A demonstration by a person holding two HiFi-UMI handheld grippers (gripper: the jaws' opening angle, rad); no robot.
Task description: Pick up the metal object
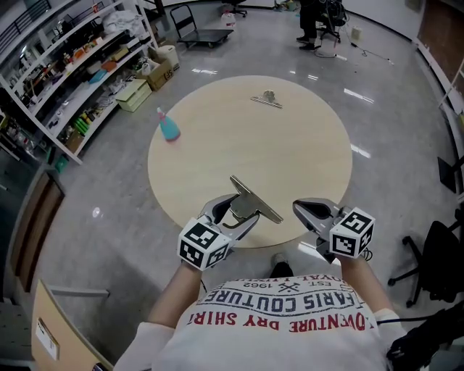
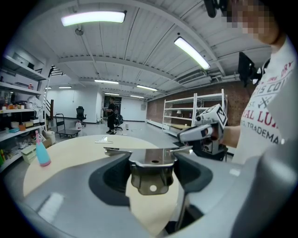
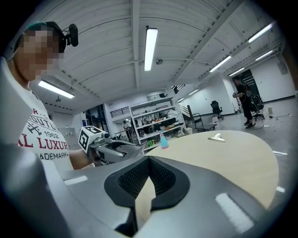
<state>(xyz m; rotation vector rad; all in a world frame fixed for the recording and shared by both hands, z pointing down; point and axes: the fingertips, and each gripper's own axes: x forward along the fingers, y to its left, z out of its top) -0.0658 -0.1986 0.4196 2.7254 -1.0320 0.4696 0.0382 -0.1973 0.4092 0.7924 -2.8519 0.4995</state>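
My left gripper (image 1: pixel 239 211) is shut on a flat, shiny metal clip (image 1: pixel 255 200), which it holds above the near edge of the round beige table (image 1: pixel 290 159). In the left gripper view the clip (image 2: pixel 151 174) sits crosswise between the jaws, its long blade level and its tab with a hole hanging down. My right gripper (image 1: pixel 308 210) hovers just to the right of it, its jaws together and nothing in them. A second metal clip (image 1: pixel 267 99) lies flat at the table's far side.
A blue spray bottle (image 1: pixel 168 127) stands near the table's left edge. Shelving racks (image 1: pixel 72 65) line the left wall. A flat cart (image 1: pixel 206 32) and a standing person (image 1: pixel 312 22) are far across the floor. A black chair (image 1: pixel 435 253) is at my right.
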